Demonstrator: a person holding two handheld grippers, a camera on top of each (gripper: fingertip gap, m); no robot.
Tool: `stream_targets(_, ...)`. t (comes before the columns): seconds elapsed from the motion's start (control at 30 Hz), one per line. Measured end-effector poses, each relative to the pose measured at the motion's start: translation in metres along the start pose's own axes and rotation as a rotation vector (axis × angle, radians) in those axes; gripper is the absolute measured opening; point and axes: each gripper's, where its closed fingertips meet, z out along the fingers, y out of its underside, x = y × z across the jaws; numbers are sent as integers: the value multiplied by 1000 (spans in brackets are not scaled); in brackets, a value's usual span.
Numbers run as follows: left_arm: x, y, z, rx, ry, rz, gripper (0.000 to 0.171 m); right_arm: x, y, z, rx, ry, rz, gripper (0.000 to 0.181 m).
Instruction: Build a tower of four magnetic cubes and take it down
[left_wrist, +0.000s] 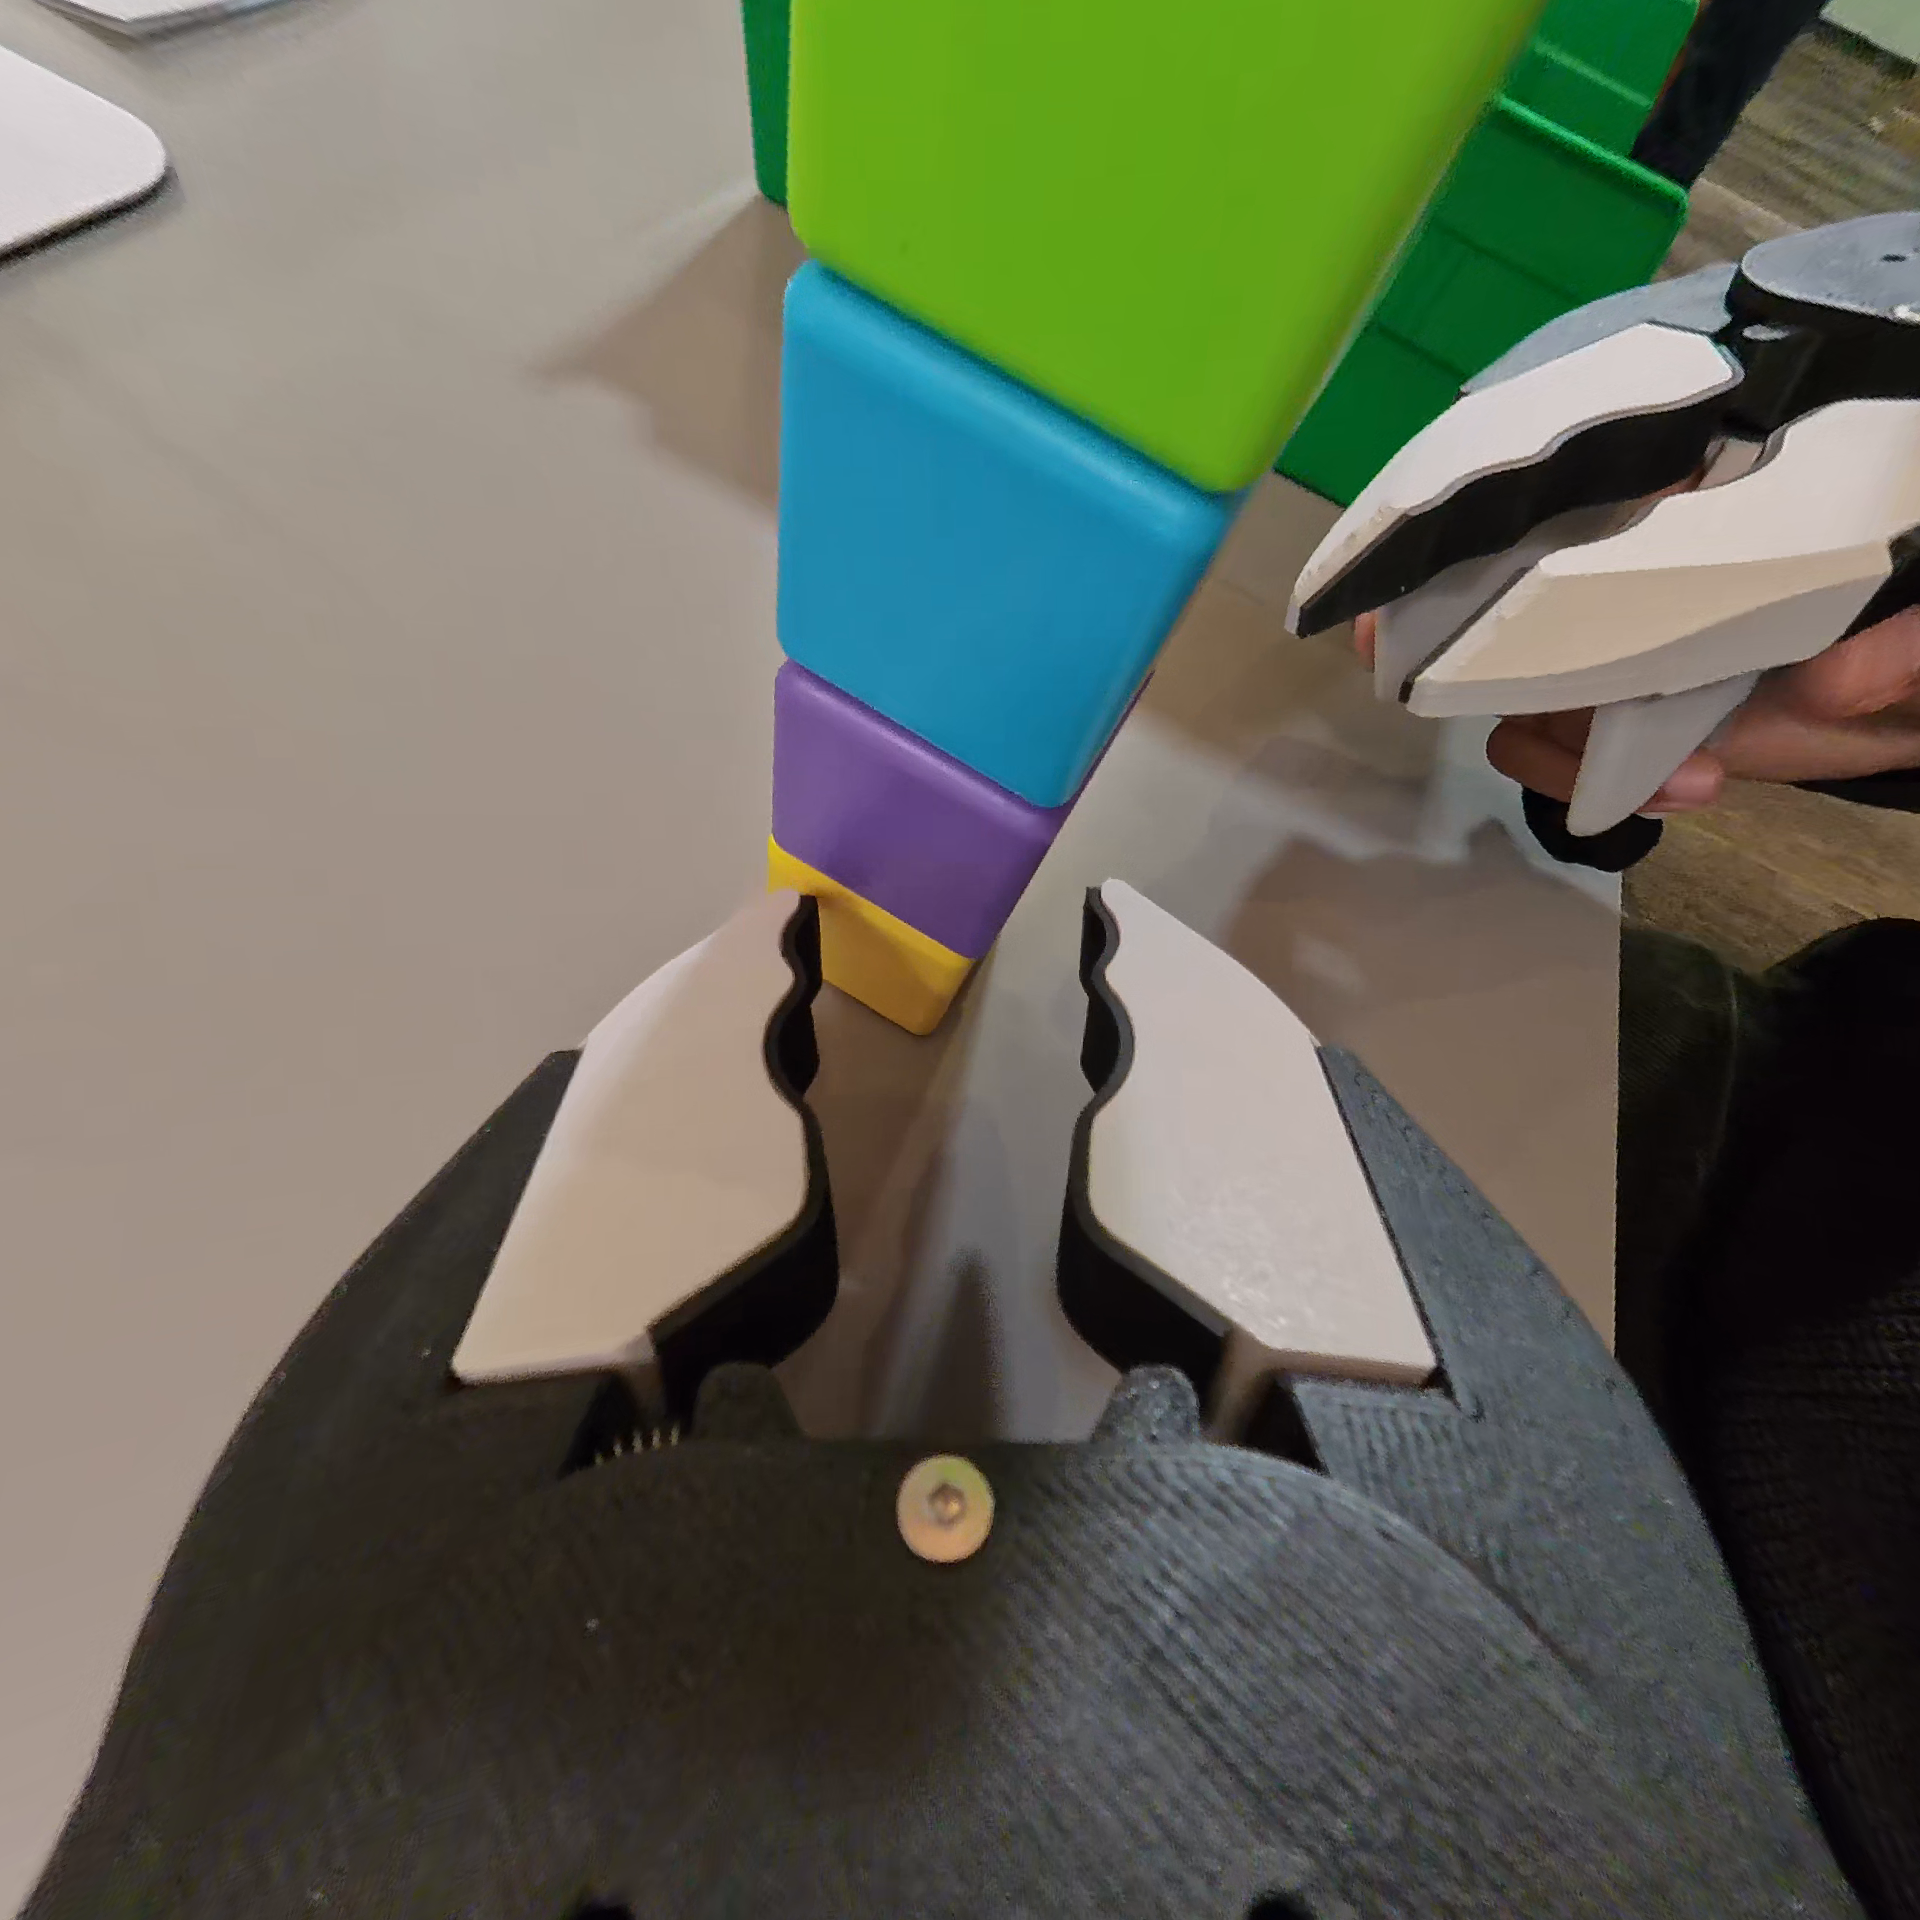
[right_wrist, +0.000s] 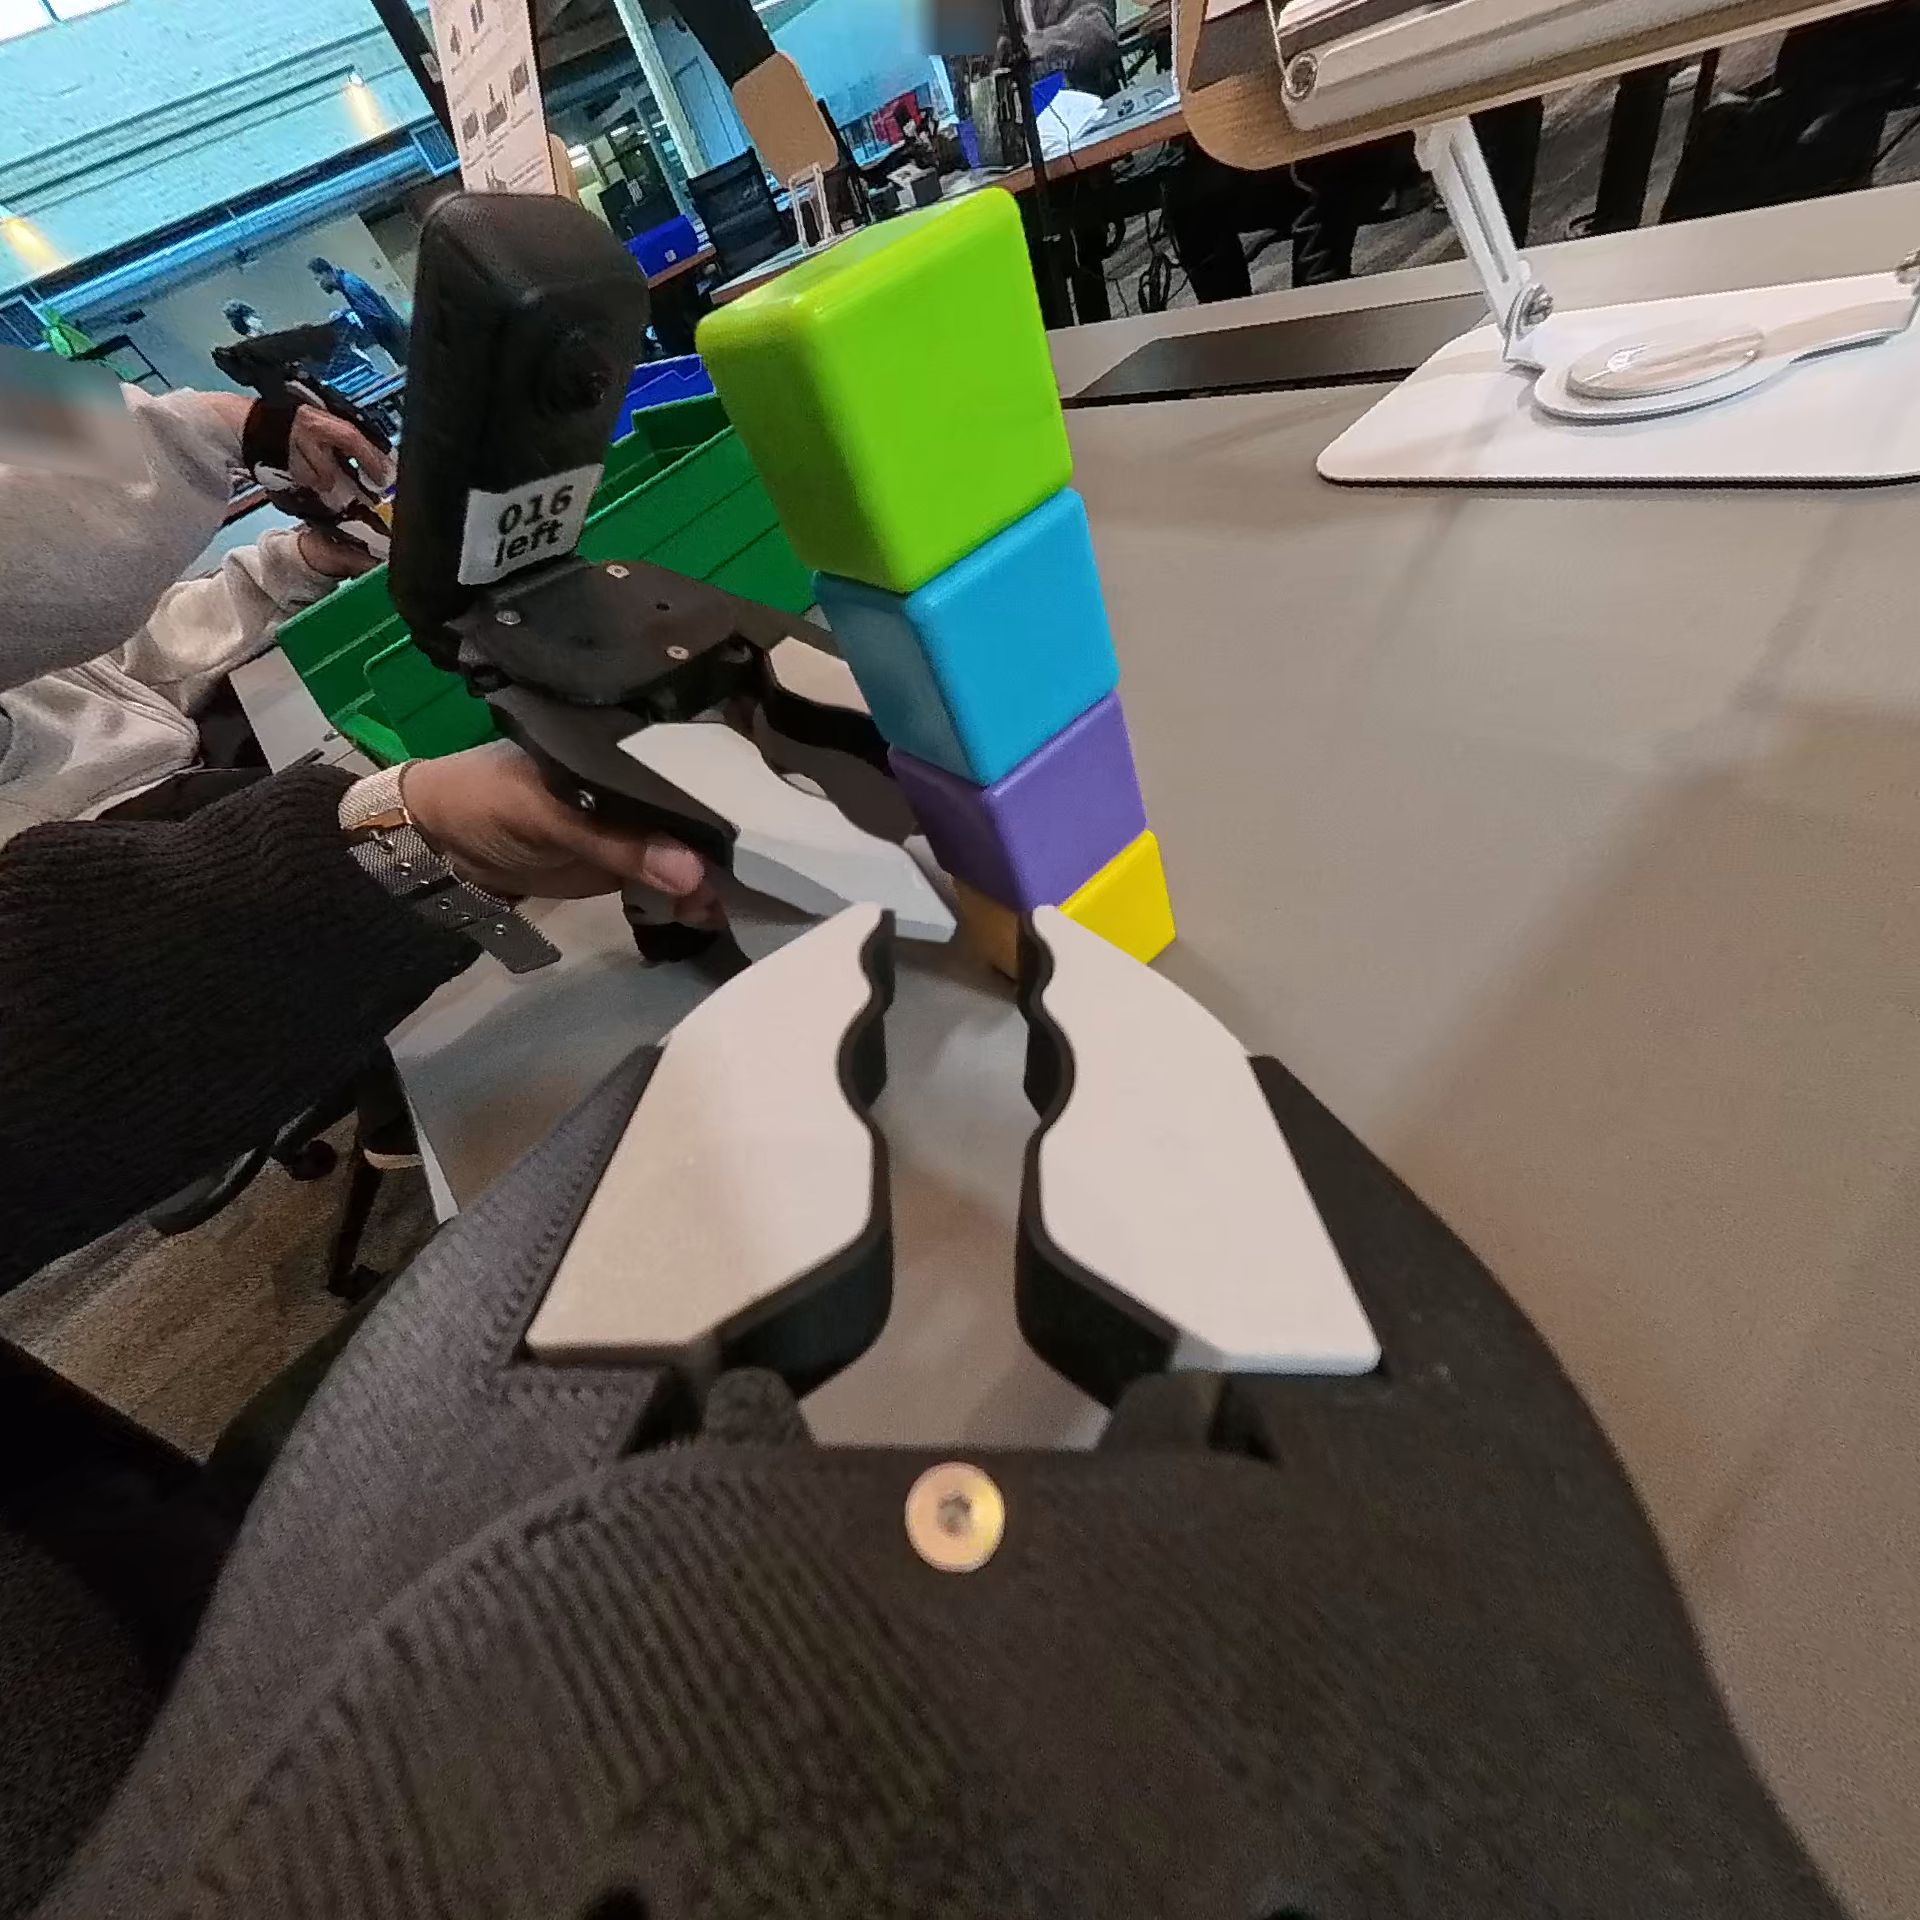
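Note:
A tower of four cubes stands on the grey table (right_wrist: 1455, 831): yellow (left_wrist: 894, 971) at the bottom, then purple (left_wrist: 894, 821), blue (left_wrist: 966, 561) and green (left_wrist: 1091, 208) on top. In the right wrist view they show as yellow (right_wrist: 1122, 894), purple (right_wrist: 1039, 810), blue (right_wrist: 997, 655) and green (right_wrist: 894, 384). My left gripper (left_wrist: 945, 914) is open and empty, low by the yellow cube, its left fingertip overlapping that cube's edge; it also shows in the right wrist view (right_wrist: 883, 831). My right gripper (right_wrist: 956, 925) is narrowly open and empty, just short of the tower's base; it also shows in the left wrist view (left_wrist: 1351, 655).
A green bin (left_wrist: 1507, 312) stands just behind the tower, also in the right wrist view (right_wrist: 675, 520). A white monitor stand base (right_wrist: 1610, 416) lies at the far right, and a white flat pad (left_wrist: 62, 156) sits at the table's far left. The table edge (left_wrist: 1616, 1039) runs close on the right.

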Motion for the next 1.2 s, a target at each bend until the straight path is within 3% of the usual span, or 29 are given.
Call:
stream_targets(0.27, 17, 10, 5, -68, 78, 36, 33, 0, 1, 0, -6, -1, 9, 22)
stream_targets(0.73, 6, 7, 1, -41, 37, -11, 36, 5, 7, 2, -44, 23, -1, 22)
stream_targets(0.83, 7, 0, -1, 5, 49, -20, 51, 6, 8, 2, -51, 30, -11, 22)
stream_targets(0.97, -4, -13, -4, 85, -52, 17, 78, 5, 7, 1, -41, 23, 8, 22)
stream_targets(1.2, 13, -38, -11, 209, 10, 79, 94, 5, 7, -2, -33, 31, 7, 22)
